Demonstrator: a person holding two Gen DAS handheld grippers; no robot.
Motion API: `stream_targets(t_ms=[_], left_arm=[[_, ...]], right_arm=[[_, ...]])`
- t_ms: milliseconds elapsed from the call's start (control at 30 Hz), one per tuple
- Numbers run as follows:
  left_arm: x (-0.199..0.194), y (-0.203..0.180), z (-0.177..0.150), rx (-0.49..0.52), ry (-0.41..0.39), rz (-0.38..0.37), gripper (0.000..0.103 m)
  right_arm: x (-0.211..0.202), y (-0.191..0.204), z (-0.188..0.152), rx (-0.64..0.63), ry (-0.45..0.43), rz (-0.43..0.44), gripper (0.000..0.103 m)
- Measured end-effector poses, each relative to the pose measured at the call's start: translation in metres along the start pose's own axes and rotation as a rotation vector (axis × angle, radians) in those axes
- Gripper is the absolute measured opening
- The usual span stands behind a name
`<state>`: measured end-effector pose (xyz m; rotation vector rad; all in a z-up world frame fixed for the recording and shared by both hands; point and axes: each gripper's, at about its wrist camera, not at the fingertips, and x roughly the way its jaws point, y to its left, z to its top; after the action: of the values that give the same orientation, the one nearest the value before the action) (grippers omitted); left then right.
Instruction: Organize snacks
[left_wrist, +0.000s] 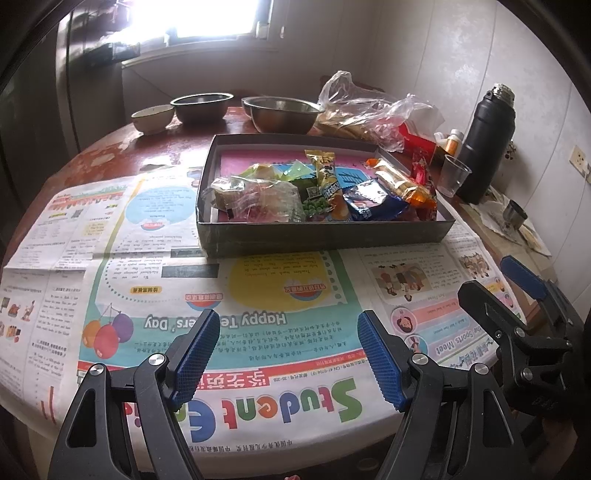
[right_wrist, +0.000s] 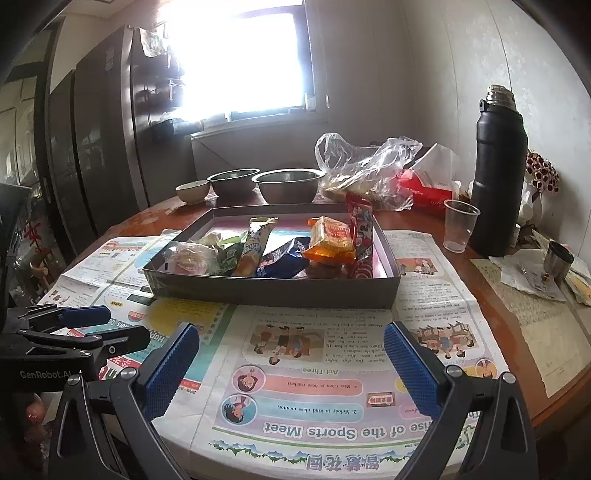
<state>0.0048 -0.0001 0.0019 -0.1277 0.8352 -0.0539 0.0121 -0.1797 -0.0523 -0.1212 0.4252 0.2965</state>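
A shallow grey box (left_wrist: 325, 236) stands on a newspaper (left_wrist: 258, 295) and holds several snack packets: clear wrapped ones at its left (left_wrist: 255, 195), a blue packet (left_wrist: 373, 203), an orange one (left_wrist: 402, 184). The box (right_wrist: 273, 291) also shows in the right wrist view with the orange packet (right_wrist: 330, 236) and a red packet (right_wrist: 360, 229). My left gripper (left_wrist: 288, 354) is open and empty over the newspaper, short of the box. My right gripper (right_wrist: 291, 365) is open and empty, also short of the box; it appears at the right in the left wrist view (left_wrist: 495, 280).
Behind the box stand two steel bowls (left_wrist: 282, 114), a small ceramic bowl (left_wrist: 152, 118) and clear plastic bags (left_wrist: 373, 110). At the right are a black thermos (left_wrist: 484, 144), a clear plastic cup (left_wrist: 455, 175), a red tissue pack (right_wrist: 424, 188) and a small metal cup (right_wrist: 557, 260).
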Motion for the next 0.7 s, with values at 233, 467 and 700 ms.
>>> stream_targets(t_ms=[233, 467, 700], left_arm=[[0.0005, -0.0002, -0.0004, 0.001, 0.004, 0.006, 0.078], [0.0017, 0.0000, -0.0007, 0.007, 0.011, 0.009, 0.078], [0.0024, -0.0007, -0.0008, 0.006, 0.014, 0.012, 0.078]], right_arm=[[-0.0003, -0.0002, -0.0005, 0.008, 0.005, 0.008, 0.101], [0.0002, -0.0003, -0.0004, 0.010, 0.005, 0.008, 0.101], [0.0004, -0.0006, -0.0011, 0.010, 0.006, 0.006, 0.101]])
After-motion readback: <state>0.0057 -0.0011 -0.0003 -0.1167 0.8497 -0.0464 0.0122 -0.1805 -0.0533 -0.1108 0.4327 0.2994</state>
